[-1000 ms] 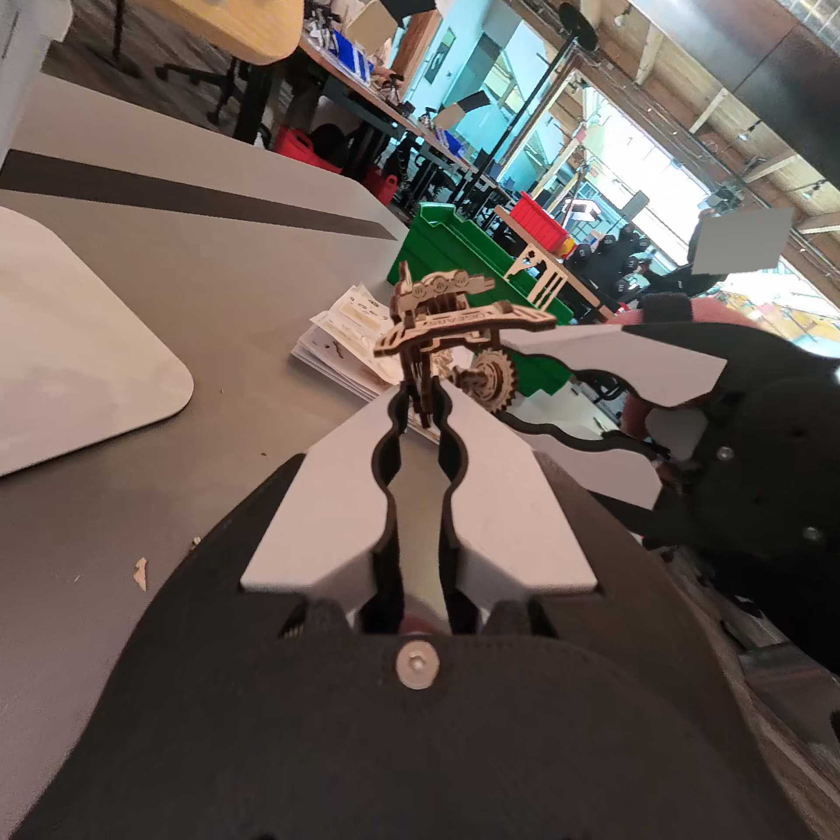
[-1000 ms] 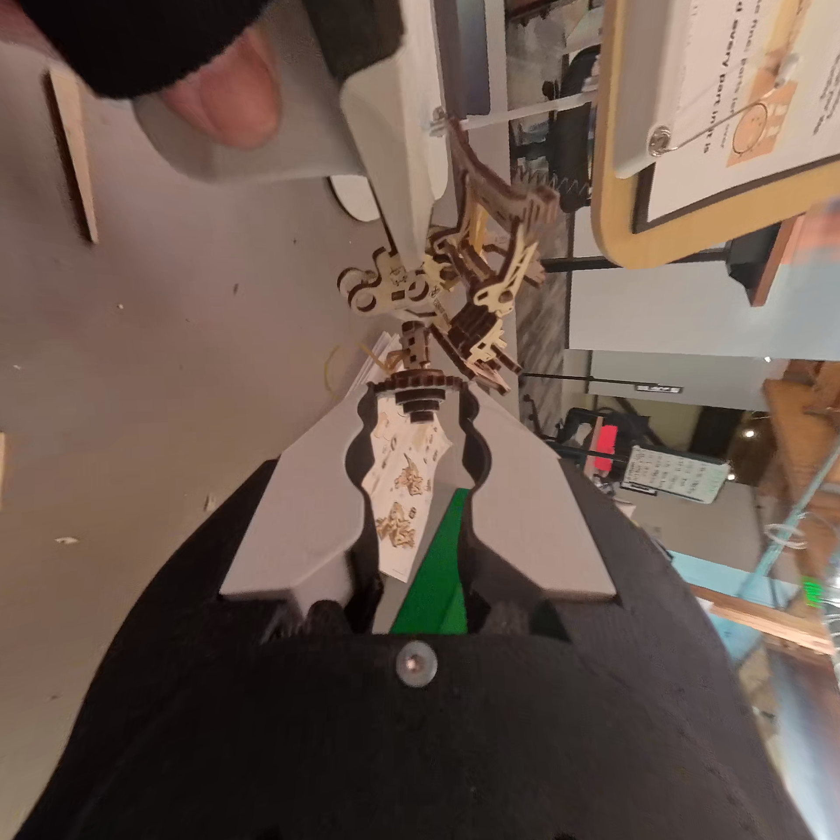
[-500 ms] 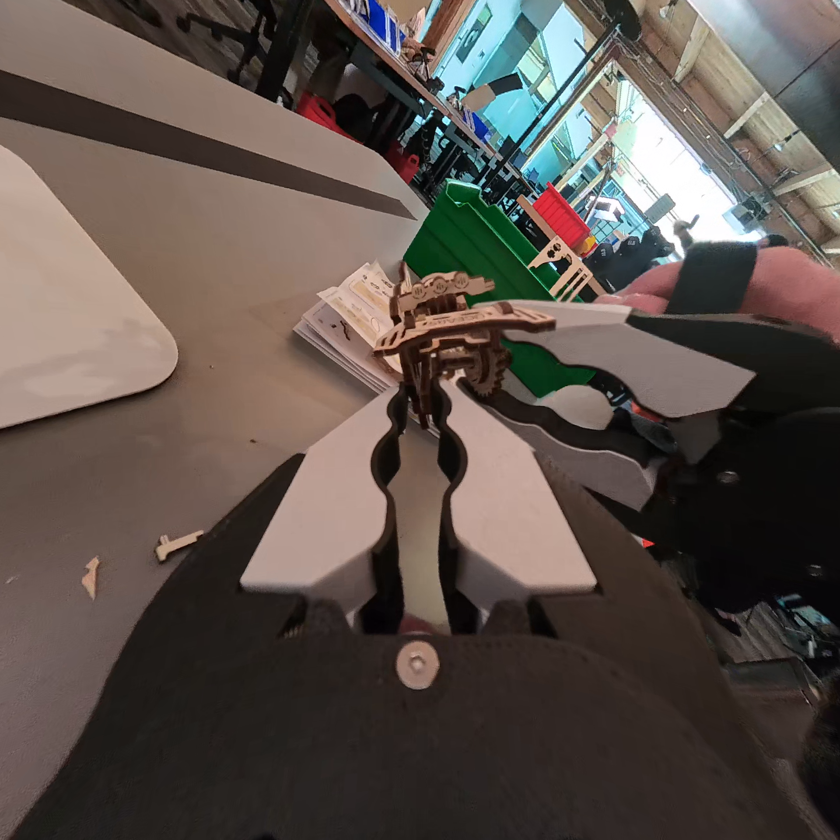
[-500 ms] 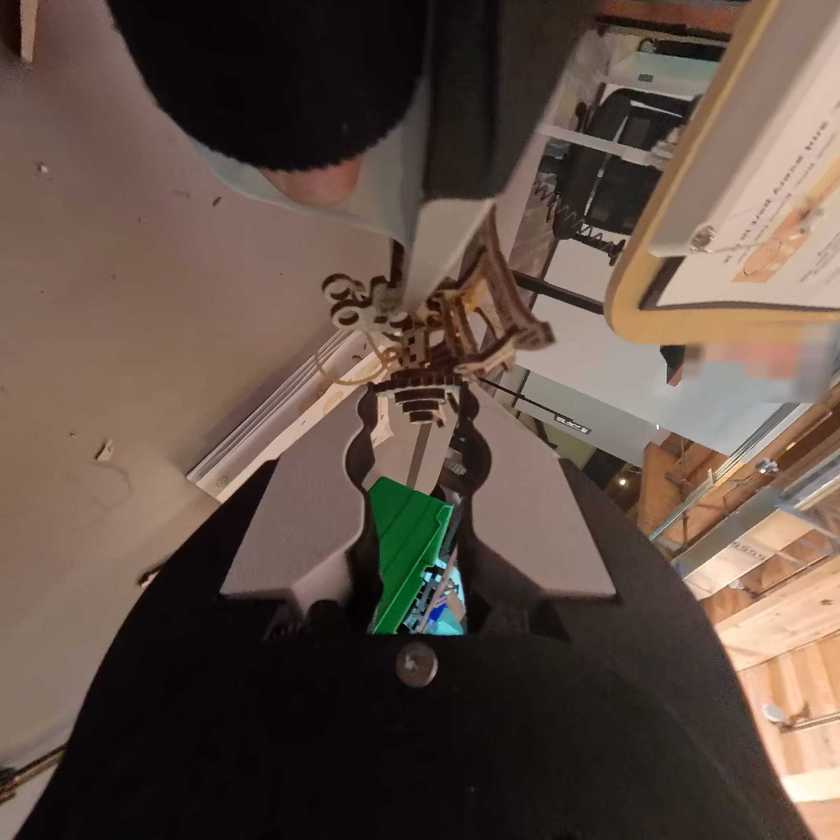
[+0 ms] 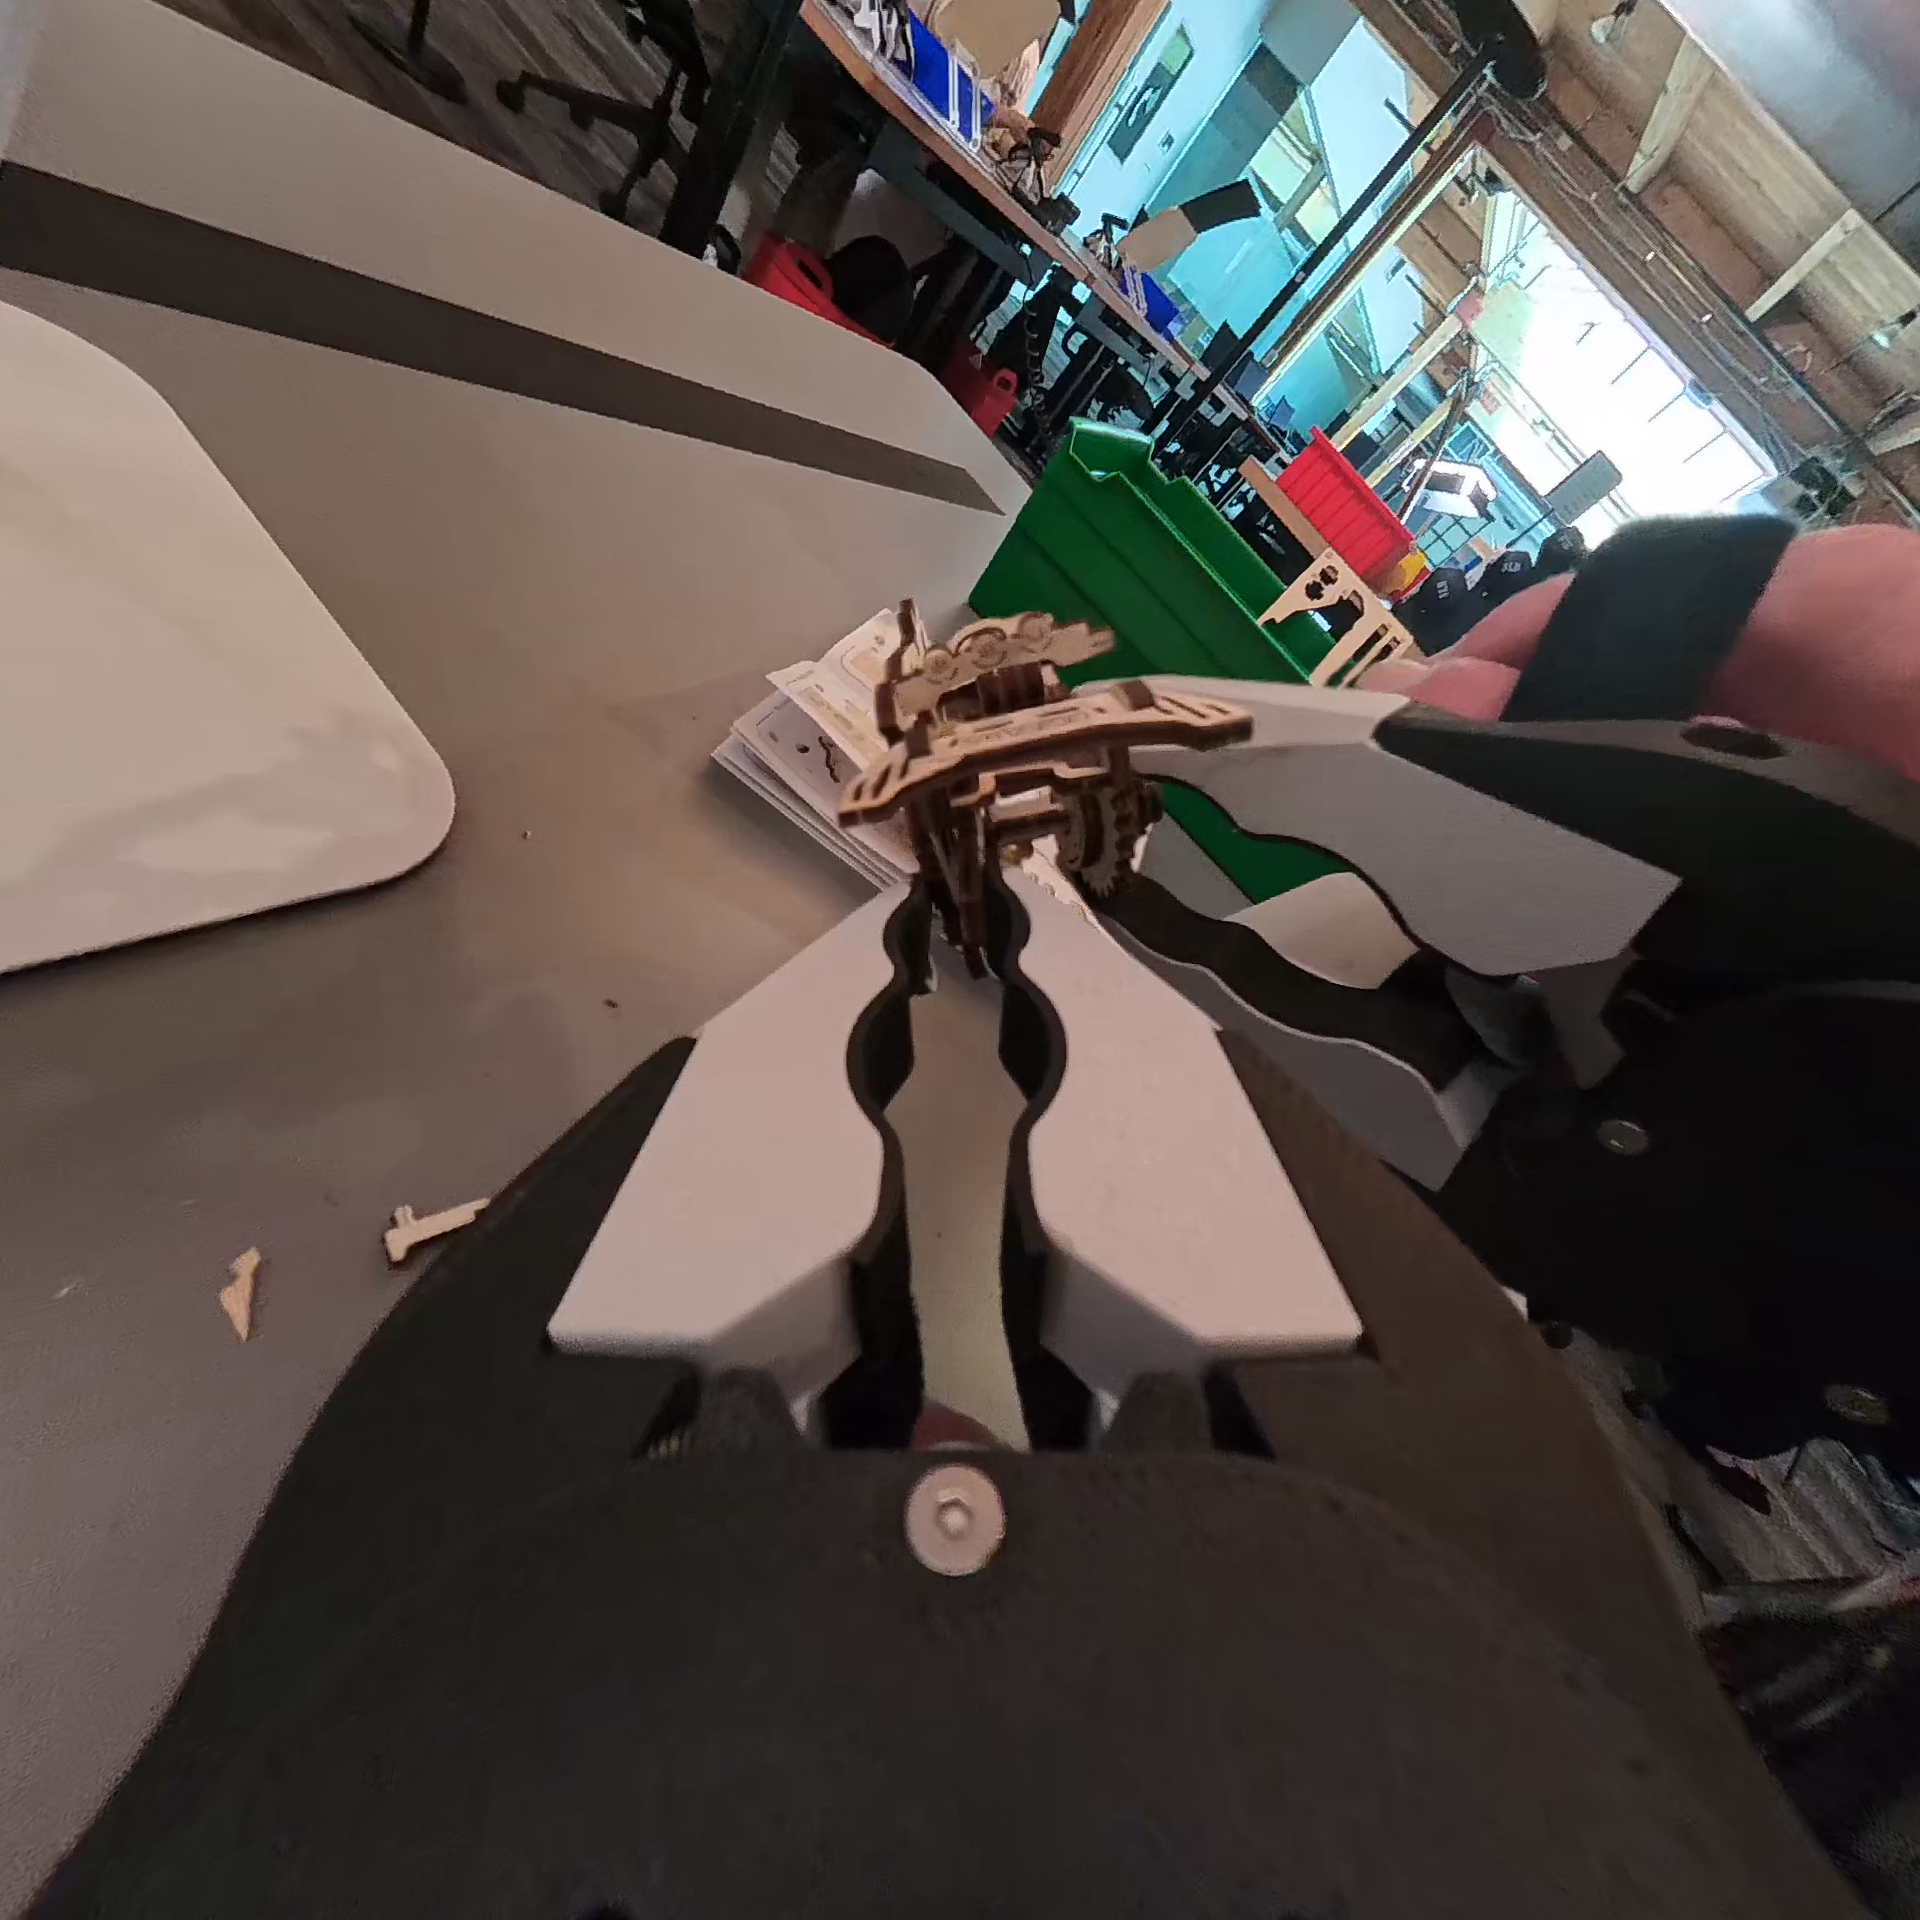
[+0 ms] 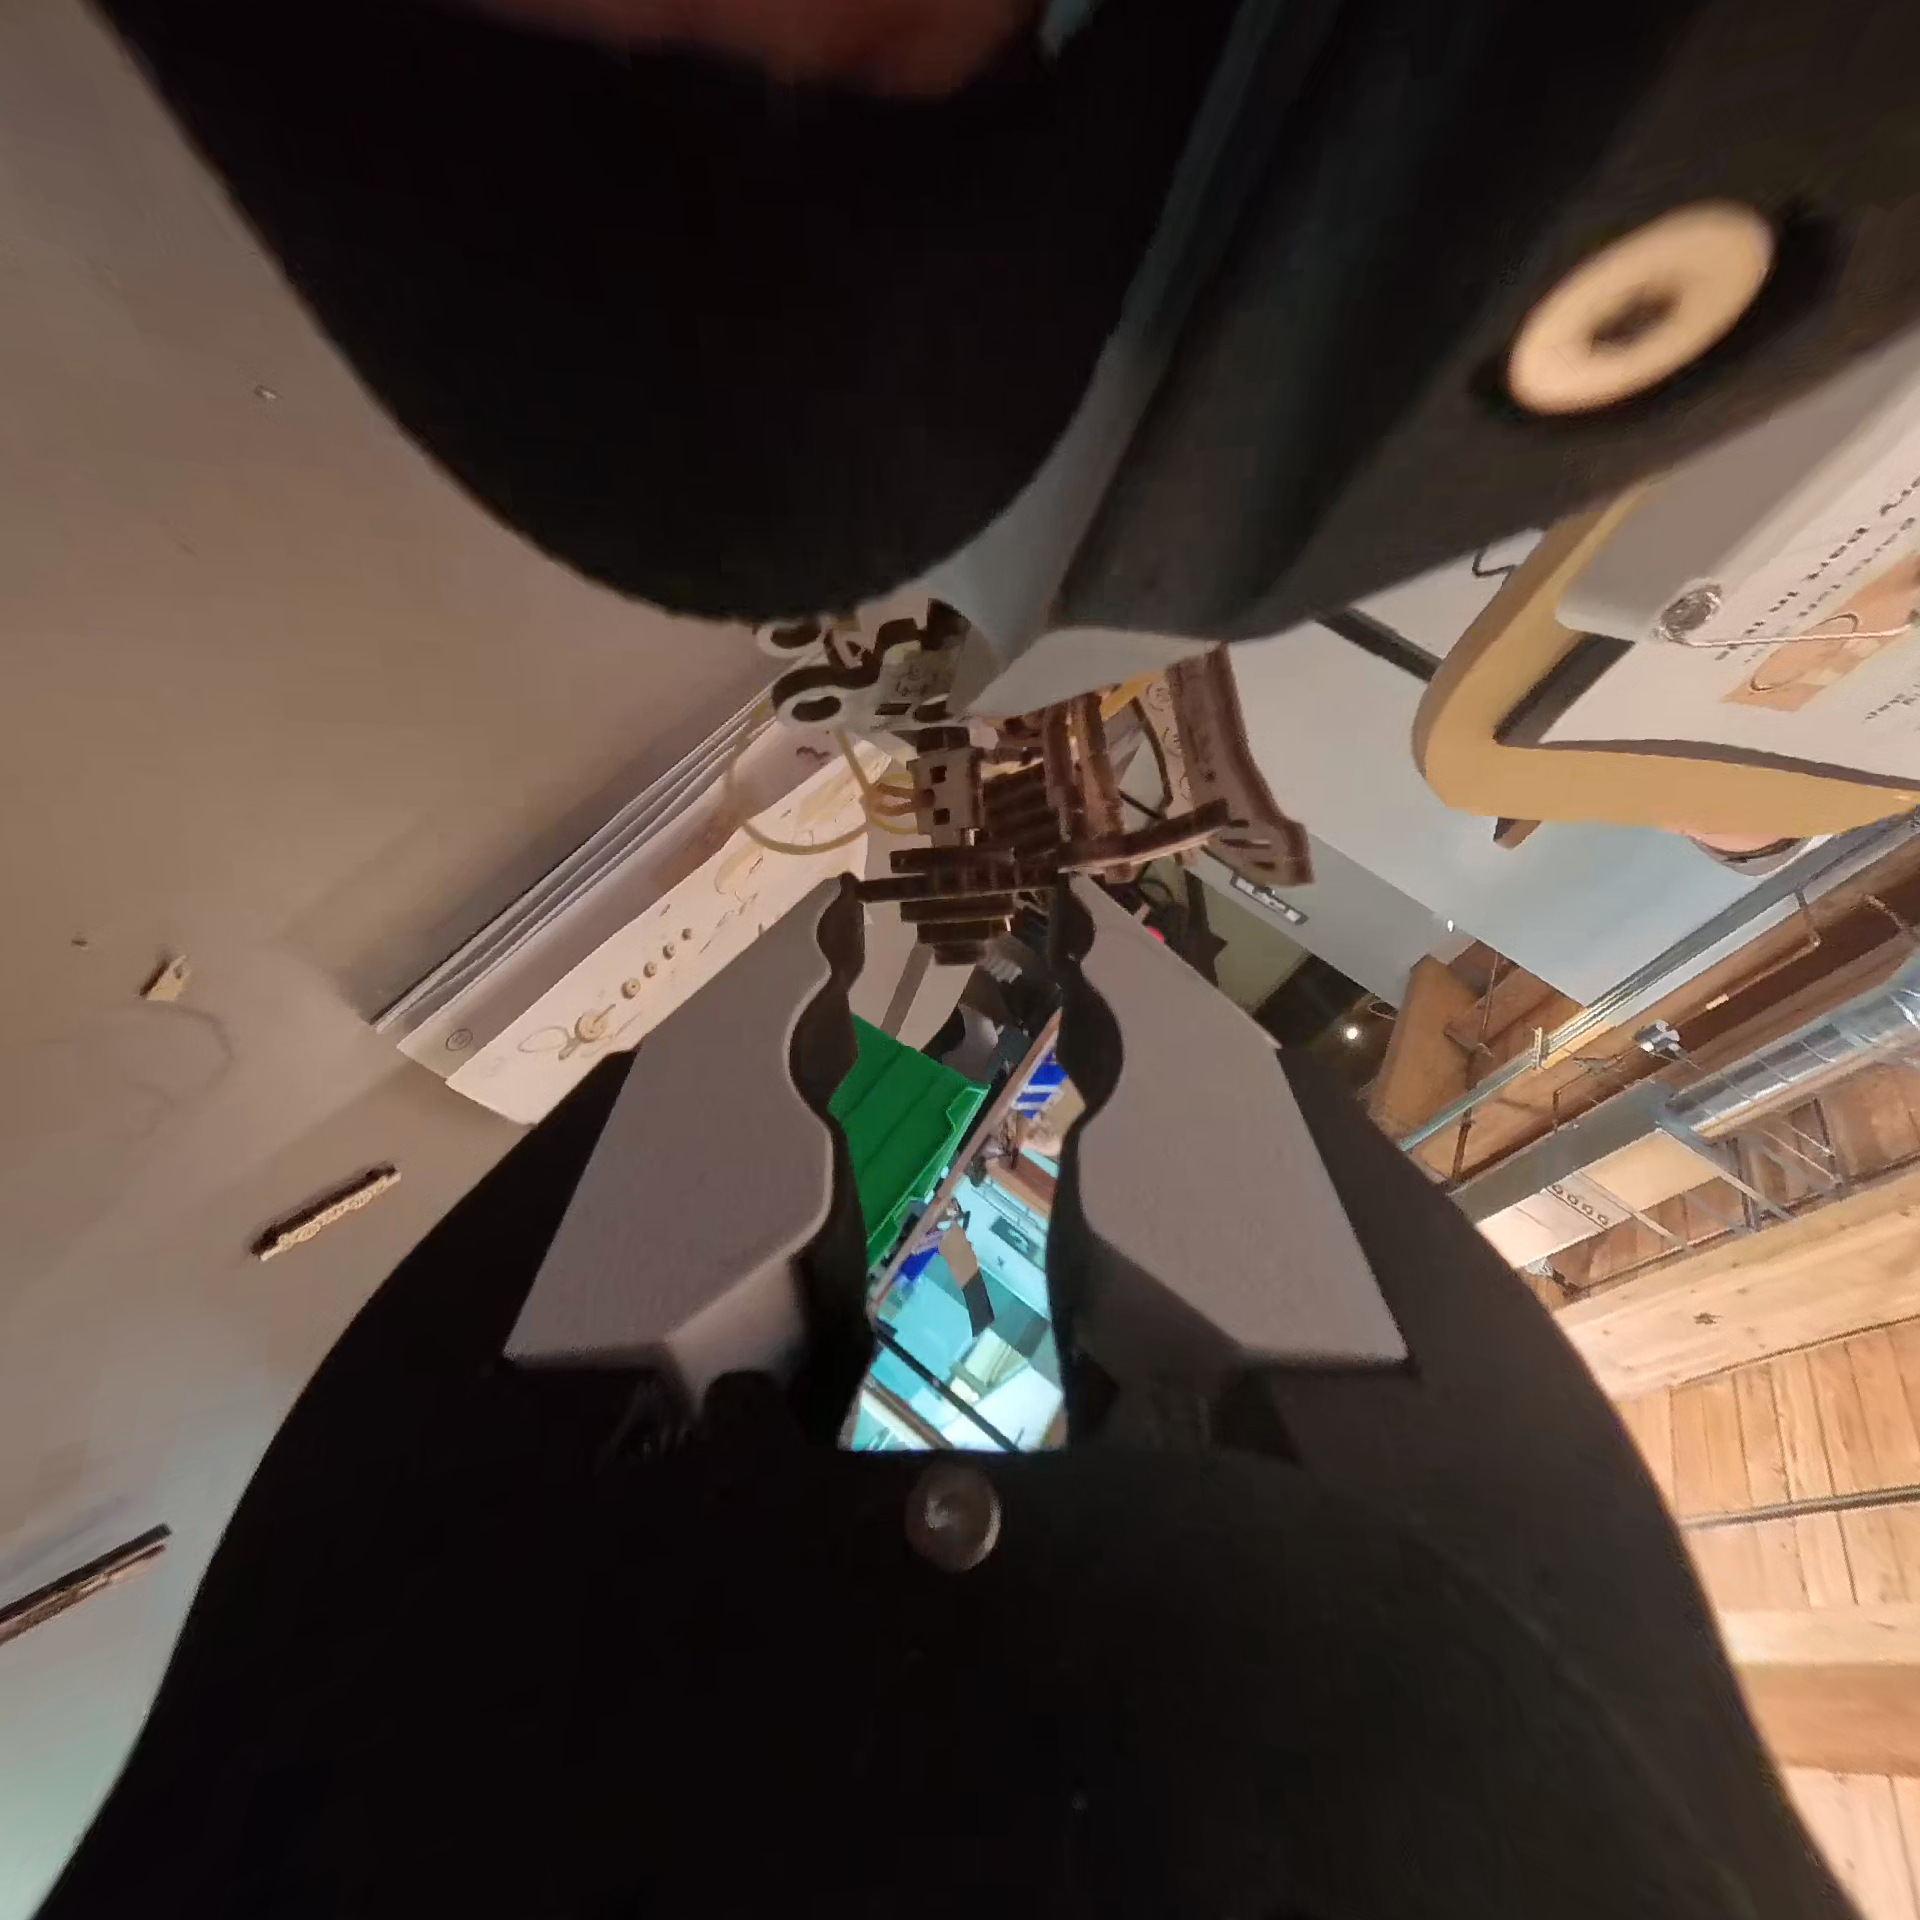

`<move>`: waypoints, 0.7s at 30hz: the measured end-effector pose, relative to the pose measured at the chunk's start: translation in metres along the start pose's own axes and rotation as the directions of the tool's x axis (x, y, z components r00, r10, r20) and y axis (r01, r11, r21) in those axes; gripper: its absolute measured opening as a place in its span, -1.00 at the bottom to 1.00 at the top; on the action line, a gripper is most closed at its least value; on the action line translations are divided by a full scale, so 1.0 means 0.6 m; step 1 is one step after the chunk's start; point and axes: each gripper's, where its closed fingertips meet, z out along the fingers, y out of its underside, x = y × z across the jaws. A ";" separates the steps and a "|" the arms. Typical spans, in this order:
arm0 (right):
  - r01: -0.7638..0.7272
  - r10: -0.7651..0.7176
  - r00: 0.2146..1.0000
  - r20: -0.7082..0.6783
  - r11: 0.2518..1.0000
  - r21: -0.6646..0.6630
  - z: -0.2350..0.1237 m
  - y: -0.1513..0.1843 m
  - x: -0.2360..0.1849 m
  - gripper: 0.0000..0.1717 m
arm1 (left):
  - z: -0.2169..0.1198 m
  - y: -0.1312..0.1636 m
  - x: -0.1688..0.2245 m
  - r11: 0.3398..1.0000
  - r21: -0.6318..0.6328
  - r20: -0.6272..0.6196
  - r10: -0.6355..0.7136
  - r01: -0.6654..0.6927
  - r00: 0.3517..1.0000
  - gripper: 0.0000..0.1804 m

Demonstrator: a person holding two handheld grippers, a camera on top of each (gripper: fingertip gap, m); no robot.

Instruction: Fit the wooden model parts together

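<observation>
The wooden model [image 5: 1029, 727], a small brown assembly with a crossbar on top, is held above the grey table [image 5: 416, 987]. My left gripper [image 5: 961, 925] is shut on its lower stem. My right gripper [image 5: 1117, 800] comes in from the right and is shut on a wooden gear [image 5: 1107, 831], which sits tucked under the crossbar against the model. In the right wrist view my right gripper [image 6: 961, 909] clamps the stacked gear [image 6: 966, 894] between both pads. One finger [image 6: 1049, 655] of the left gripper reaches down onto the model [image 6: 1195, 790] from above.
An instruction booklet [image 5: 800, 727] and a green bin [image 5: 1122, 561] lie just behind the model. A white board [image 5: 156, 675] is at the left. Wood scraps [image 5: 426, 1226] and a loose strip [image 6: 322, 1210] lie on the table. A hand [image 5: 1662, 634] holds the right gripper. The left gripper's tips are roughly 4 centimetres from the right gripper's.
The right gripper has brought the gear in from the lower right until it sits under the model's crossbar. Both grippers have tilted and come closer together. Both grasps have held.
</observation>
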 end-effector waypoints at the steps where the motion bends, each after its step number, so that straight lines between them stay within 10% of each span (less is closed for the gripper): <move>1: -0.001 0.001 1.000 0.001 1.000 -0.007 0.002 0.000 0.000 -0.61 | 0.002 0.002 0.000 1.000 -0.003 -0.001 -0.009 0.009 1.000 -0.92; 21: 0.280 -0.274 0.957 -0.100 0.959 0.052 0.018 -0.021 -0.003 -0.61 | 0.009 0.014 -0.016 0.990 -0.024 -0.046 -0.141 0.140 0.989 -0.93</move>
